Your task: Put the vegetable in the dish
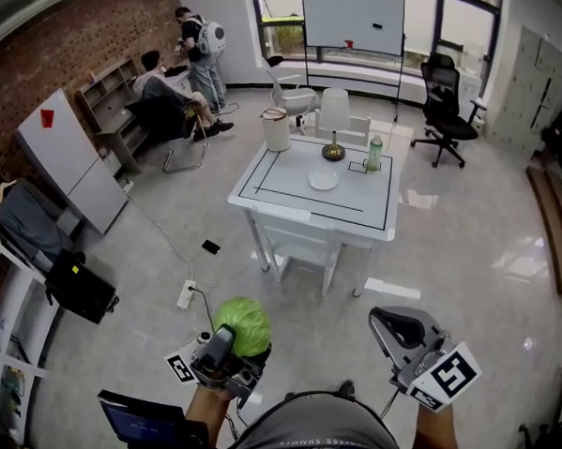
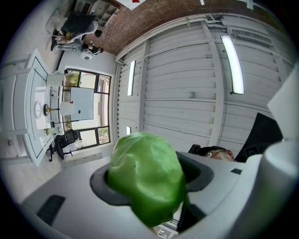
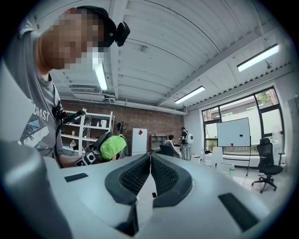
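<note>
Head view: the green vegetable (image 1: 243,326) sits low at six o'clock, pinched in the left gripper (image 1: 229,348), whose jaws clamp it from both sides with the nose tilted upward. The right gripper (image 1: 388,326) at five o'clock carries nothing, and its jaws are pressed together. The dish (image 1: 323,180), a small white plate, lies well apart at twelve o'clock on the white table (image 1: 274,186), with nothing on it.

My read is that this is the carry, with the walk to the table ahead. Hold the squeeze steady, since a round leafy head could slip from tilted jaws, and tip the nose down only over the plate.

Around the dish there's a lamp (image 1: 334,118) at twelve o'clock, a green bottle (image 1: 374,153) at two and a white pail (image 1: 276,129) at ten. On the floor route, a power strip (image 1: 186,293) and its cable (image 1: 158,231) lie at ten o'clock of the vegetable, with a small black object (image 1: 210,247) beyond. Steer right of those.
</note>
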